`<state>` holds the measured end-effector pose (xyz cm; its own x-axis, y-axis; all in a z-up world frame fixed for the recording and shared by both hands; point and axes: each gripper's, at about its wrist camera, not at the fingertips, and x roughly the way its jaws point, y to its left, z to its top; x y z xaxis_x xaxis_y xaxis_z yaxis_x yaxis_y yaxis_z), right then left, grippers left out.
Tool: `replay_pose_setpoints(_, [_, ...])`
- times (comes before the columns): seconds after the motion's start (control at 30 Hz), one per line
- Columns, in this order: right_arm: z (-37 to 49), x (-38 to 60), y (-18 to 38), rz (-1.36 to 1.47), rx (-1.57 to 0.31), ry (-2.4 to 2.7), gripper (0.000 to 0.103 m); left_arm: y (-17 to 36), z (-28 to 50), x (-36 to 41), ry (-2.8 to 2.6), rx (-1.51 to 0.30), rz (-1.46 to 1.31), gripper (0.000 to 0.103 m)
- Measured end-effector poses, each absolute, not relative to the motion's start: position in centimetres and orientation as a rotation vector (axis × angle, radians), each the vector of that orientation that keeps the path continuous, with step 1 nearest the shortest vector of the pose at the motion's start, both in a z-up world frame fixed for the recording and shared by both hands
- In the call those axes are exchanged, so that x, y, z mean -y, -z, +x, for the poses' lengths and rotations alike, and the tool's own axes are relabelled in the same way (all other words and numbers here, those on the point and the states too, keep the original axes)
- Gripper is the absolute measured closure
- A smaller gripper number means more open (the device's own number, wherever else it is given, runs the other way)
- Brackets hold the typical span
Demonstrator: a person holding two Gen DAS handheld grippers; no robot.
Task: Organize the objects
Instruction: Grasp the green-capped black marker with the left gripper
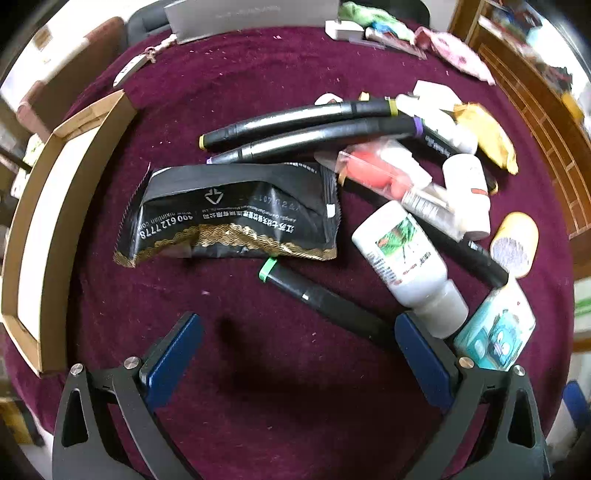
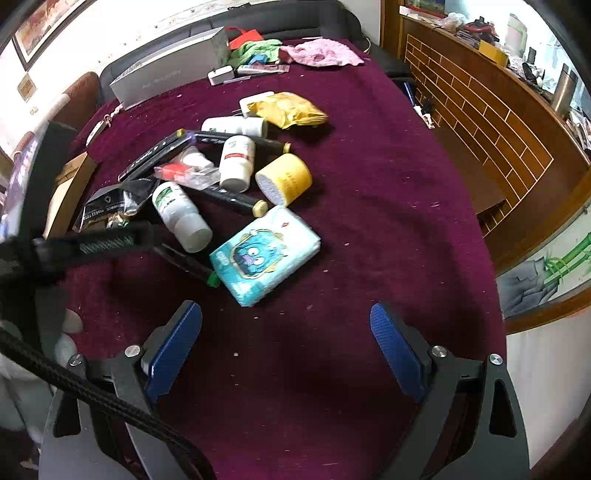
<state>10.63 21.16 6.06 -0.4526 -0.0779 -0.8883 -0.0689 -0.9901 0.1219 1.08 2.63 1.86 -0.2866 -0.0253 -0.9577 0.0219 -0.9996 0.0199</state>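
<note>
a heap of markers, white bottles and packets lies on a maroon cloth (image 1: 280,74), with a black foil packet (image 1: 236,214) at its nine o'clock edge and a cardboard tray (image 1: 22,266) further toward nine. the left gripper (image 1: 299,328) is spread wide and empty, a green-capped marker (image 1: 314,295) lying between its fingers. the right gripper (image 2: 286,328) is also wide open and empty, with a blue tissue pack (image 2: 266,254) at its twelve o'clock.

Maroon-clothed table (image 2: 388,177) beside brick-patterned wooden counter (image 2: 480,122), framed picture (image 2: 40,26).

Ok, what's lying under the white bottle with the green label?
A black marker runs beneath the white bottle, showing on its right side. Whether the green-capped marker reaches under its cap is hidden. Both grippers, left and right, hang open, empty.
</note>
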Motion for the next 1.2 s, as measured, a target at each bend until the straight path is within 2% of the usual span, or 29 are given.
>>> replay_pose_setpoints(0.23, [10.3, -22.6, -6.2, 1.618, 0.23, 2.668, 0.009, -2.3, 2.7, -1.0, 2.482, -0.011, 1.872, 0.001])
replay_pose_setpoints(0.4, [9.7, -22.8, -6.2, 1.606, 0.22, 2.661, 0.009, -3.0, 4.7, 3.8, 2.434, -0.044, 1.866, 0.002])
replay_pose_setpoints(0.57, [9.1, -22.5, -5.9, 1.598, 0.226, 2.633, 0.009, -3.4, 7.0, 8.2, 2.363, -0.333, 1.936, 0.002])
replay_pose_setpoints(0.67, [8.8, -21.6, -5.8, 1.594, 0.213, 2.613, 0.009, -3.8, 8.0, 8.4, 2.372, -0.413, 1.949, 0.002])
replay_pose_setpoints(0.87, [8.7, -20.6, -5.9, 1.584, 0.172, 2.595, 0.009, -4.2, 8.6, 7.0, 2.365, -0.434, 1.981, 0.002])
replay_pose_setpoints(0.97, [8.7, -20.8, -6.0, 1.587, 0.174, 2.602, 0.009, -3.5, 8.0, 4.3, 2.368, -0.322, 2.002, 0.003])
replay_pose_setpoints(1.07, [8.9, -21.2, -6.1, 1.594, 0.184, 2.616, 0.009, -3.4, 7.9, 2.2, 2.394, -0.132, 1.98, 0.023])
replay_pose_setpoints(1.13, [9.0, -21.7, -6.2, 1.6, 0.194, 2.626, 0.009, -4.2, 8.7, 1.0, 2.486, 0.045, 1.928, 0.071])
replay_pose_setpoints(1.2, [9.2, -22.2, -6.2, 1.607, 0.209, 2.635, 0.009, -4.6, 9.5, 0.9, 2.54, 0.089, 1.955, 0.09])
